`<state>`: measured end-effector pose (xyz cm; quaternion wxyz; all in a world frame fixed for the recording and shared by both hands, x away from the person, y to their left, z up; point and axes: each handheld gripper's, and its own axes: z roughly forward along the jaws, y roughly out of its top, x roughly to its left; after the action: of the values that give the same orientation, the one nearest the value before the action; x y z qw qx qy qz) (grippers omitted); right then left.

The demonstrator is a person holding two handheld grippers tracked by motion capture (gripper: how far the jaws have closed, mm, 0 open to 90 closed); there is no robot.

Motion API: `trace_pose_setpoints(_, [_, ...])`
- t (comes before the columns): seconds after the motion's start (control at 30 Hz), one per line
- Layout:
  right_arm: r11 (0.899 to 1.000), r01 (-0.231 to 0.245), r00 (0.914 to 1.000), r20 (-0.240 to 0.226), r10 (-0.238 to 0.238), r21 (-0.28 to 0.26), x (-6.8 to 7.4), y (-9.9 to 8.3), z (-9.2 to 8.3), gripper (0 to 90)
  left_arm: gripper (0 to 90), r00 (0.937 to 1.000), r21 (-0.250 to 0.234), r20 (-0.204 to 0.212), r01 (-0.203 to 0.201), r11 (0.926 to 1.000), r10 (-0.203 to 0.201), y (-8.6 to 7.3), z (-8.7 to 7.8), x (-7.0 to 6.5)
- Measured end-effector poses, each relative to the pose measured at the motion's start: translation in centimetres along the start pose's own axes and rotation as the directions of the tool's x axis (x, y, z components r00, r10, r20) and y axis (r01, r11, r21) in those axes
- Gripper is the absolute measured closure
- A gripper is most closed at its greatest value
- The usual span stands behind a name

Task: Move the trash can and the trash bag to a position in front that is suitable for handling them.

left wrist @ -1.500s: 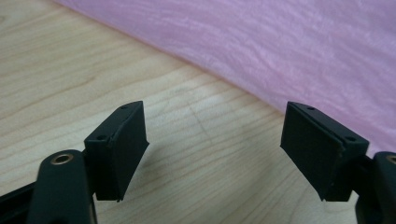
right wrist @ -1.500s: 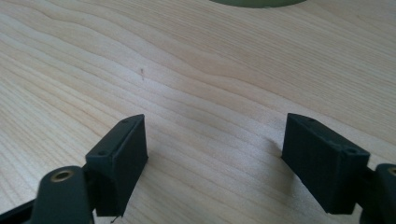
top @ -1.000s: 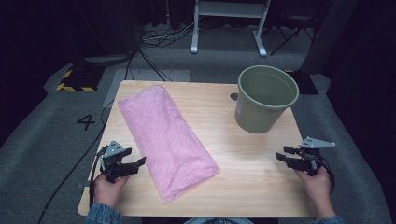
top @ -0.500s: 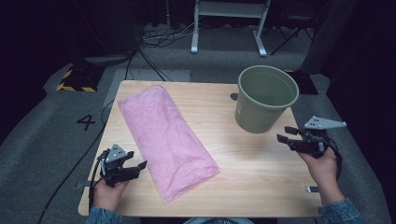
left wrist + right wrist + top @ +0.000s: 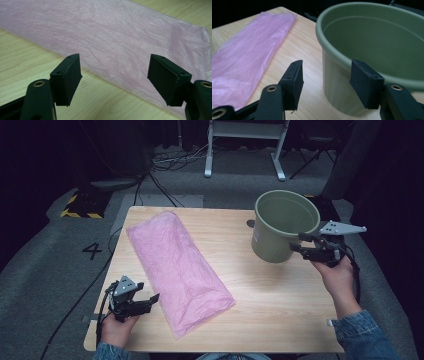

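A pink plastic bag (image 5: 175, 265) lies flat and slantwise across the left half of the wooden table (image 5: 280, 315). A green bucket (image 5: 280, 227) stands upright and empty at the back right. My left gripper (image 5: 151, 301) rests near the front left corner and points at the bag's edge. Its jaws have just been opening and stand open (image 5: 115, 58) with nothing between them; the bag (image 5: 112, 30) lies just beyond. My right gripper (image 5: 297, 241) hangs above the table at the bucket's right side. Its jaws have just been opening too (image 5: 327, 63), with the bucket's wall (image 5: 374, 37) just ahead, not gripped.
A small dark round spot (image 5: 250, 223) sits on the table behind the bucket. Beyond the table lie grey floor with cables (image 5: 165, 162), a white stand (image 5: 245, 140) and a painted number 4 (image 5: 93, 251). Bare wood spans the front right.
My right hand has risen from the table's right edge and moved up to the bucket's side. The left hand, the bag and the bucket have stayed in place.
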<state>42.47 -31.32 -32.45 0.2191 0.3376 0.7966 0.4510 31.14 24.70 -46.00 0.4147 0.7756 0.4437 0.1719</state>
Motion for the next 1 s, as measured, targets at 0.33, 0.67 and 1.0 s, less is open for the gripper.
trace_pose_setpoints(0.33, [0.999,0.002,1.0,0.007,-0.002,0.049,-0.1,2.2,3.4,44.7,27.8,0.9999,0.005,0.009,-0.008,1.0,0.008,0.0,0.4,0.0])
trace_pose_setpoints(0.67, [0.996,0.001,0.9992,-0.04,0.002,0.091,-0.1,2.7,6.7,53.6,28.8,0.9999,0.017,0.016,-0.003,0.9999,0.003,-0.2,0.7,0.3])
trace_pose_setpoints(1.0, [0.99,0.067,0.9972,-0.042,-0.062,0.126,1.3,3.3,7.4,72.2,29.2,0.9998,0.02,0.016,-0.008,0.9998,0.007,-0.4,0.7,0.2])
